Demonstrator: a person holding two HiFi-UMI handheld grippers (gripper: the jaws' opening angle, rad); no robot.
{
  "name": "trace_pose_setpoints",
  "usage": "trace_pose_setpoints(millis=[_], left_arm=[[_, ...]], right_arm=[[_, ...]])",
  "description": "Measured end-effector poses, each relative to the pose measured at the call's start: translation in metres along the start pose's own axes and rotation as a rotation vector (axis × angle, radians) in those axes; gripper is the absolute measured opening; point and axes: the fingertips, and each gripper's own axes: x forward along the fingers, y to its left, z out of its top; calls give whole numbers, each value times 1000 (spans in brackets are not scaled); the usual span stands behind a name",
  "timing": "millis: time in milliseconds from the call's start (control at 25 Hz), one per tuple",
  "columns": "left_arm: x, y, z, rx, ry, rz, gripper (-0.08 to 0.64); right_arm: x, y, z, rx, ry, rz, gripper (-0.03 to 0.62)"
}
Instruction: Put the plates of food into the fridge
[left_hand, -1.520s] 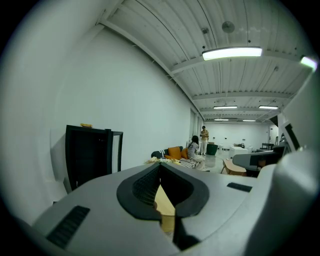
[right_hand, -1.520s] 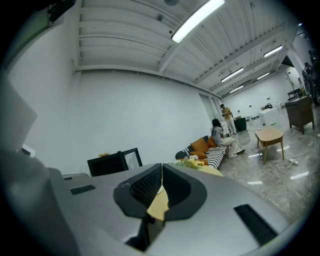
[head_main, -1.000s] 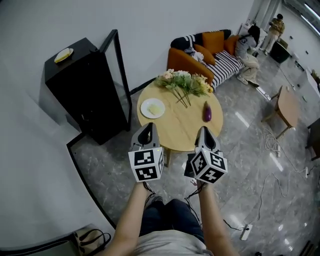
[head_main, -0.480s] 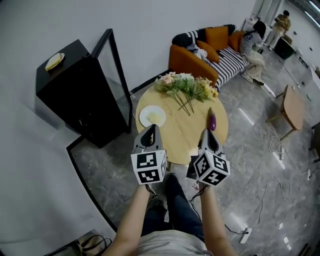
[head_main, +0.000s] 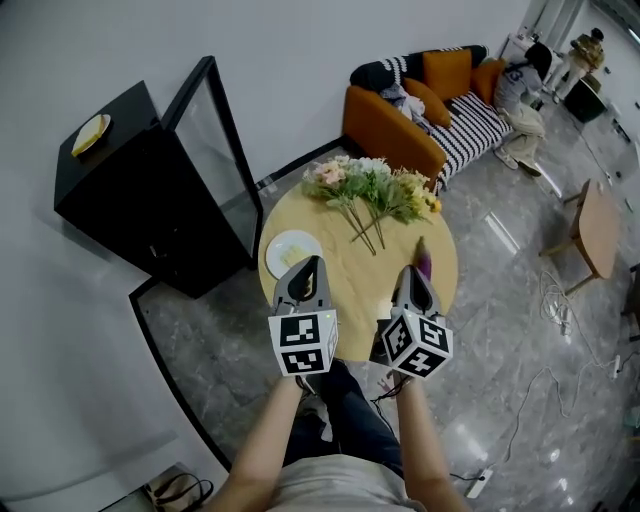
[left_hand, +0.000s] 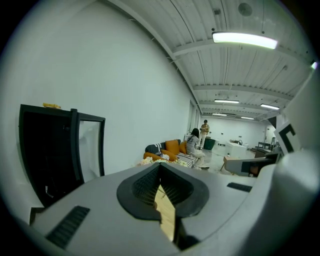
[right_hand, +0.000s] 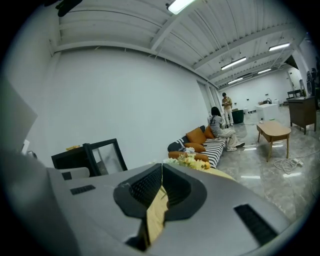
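Note:
A white plate of pale food lies at the left edge of the round wooden table. A second plate with yellow food rests on top of the black fridge, whose glass door stands open. My left gripper is shut and empty, its tip just short of the white plate. My right gripper is shut and empty too, near the purple eggplant. In the left gripper view the fridge shows at the left beyond the shut left gripper.
A bunch of flowers lies across the table's far side. Behind it is an orange sofa with a person seated. A small wooden table and floor cables with a power strip are at the right.
Both grippers have moved forward and a little down toward the round table, which now lies closer under them. The person's legs have stepped forward. Both stay shut.

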Motion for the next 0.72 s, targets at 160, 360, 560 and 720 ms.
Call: trace_pose_setpoints(millis=[160, 360, 560, 720], left_arm=[[33, -11, -11, -4, 46, -10, 8], [67, -27, -17, -15, 73, -21, 8], [84, -35, -32, -23, 105, -33, 8], [92, -35, -46, -18, 145, -54, 8]], right_arm=[[25, -23, -4, -14, 23, -6, 14], [48, -56, -14, -32, 70, -37, 14], [60, -94, -34, -46, 137, -107, 14], [67, -112, -54, -99, 204, -149, 14]])
